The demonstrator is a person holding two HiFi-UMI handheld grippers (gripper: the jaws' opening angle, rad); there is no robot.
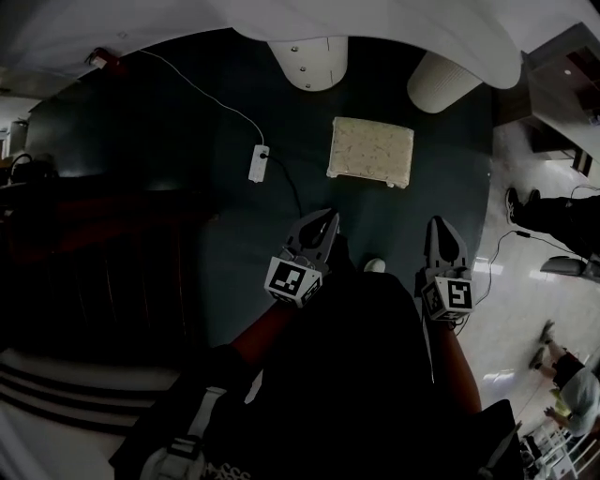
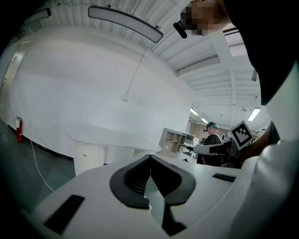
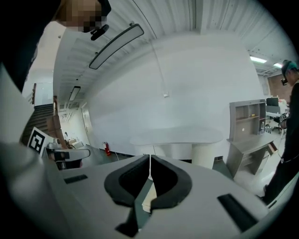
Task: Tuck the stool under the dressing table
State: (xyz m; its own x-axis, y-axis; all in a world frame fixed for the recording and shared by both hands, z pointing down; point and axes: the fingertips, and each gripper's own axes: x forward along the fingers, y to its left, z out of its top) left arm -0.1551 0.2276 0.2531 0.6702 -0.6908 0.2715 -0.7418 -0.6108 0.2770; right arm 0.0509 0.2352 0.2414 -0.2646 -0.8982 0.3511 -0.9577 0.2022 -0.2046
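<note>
Left gripper [image 1: 323, 221]: clenched, empty; pointed ahead, likely readying a push
Right gripper [image 1: 441, 227]: clenched on nothing; alongside the left
Stool [image 1: 370, 150]: ahead of both grippers, apart from them; just short of the table [image 1: 422, 37], so judged untucked

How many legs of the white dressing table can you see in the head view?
2. One leg stands beyond the stool, slightly left; the other leg is to its right. The tabletop may hide more.

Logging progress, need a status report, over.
Left gripper and right gripper shut, empty. Stool untucked, before dressing table. Power strip left of stool.
</note>
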